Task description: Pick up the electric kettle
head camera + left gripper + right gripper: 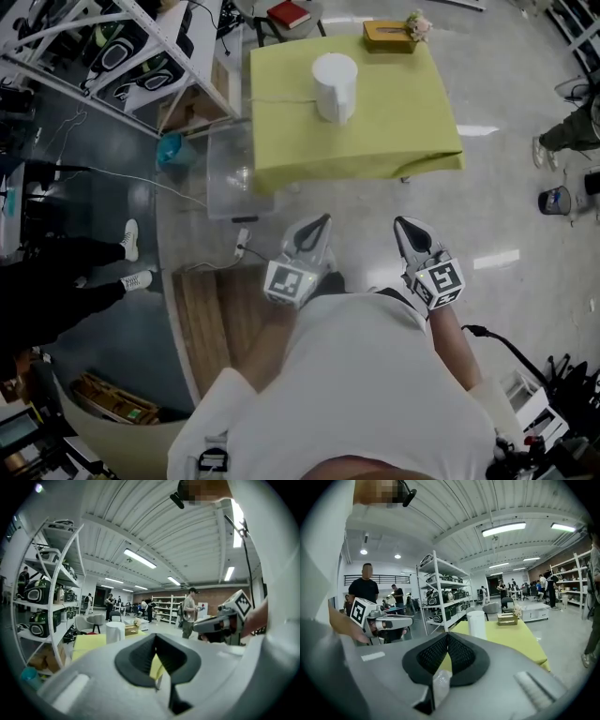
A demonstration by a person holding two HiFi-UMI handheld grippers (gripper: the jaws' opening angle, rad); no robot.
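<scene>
1. L gripper [154, 637]: jaws closed, tips meeting, nothing betw. them. Yellow cloth shows through the small gap lower down.
2. R gripper [447, 634]: jaws together too, empty.
3. Both are held side by side in front of the person's chest, apart from each other. Tips aim toward the table [394, 117] and neither touches anything. Marker cubes face up to the head cam.
4. Electric kettle [334, 86]: white, upright, on the table's yellow-green cloth. It's in the far half, a bit left of centre, well ahead of both grippers. A thin white cord [281, 100] runs from it leftward across the cloth.
5. Wooden tissue box [387, 36] sits at the table's far edge w/ a small flower bunch [417, 25] at its right end, apart from the kettle.
6. Clear plastic bin [230, 178] is on the floor just beside the table's near-left corner, w/ a teal item [172, 148] next to it.
7. White shelving [141, 47] stands left of the table w/ appliances on it.
8. A bystander in black w/ white shoes [129, 239] is at the left edge.
</scene>
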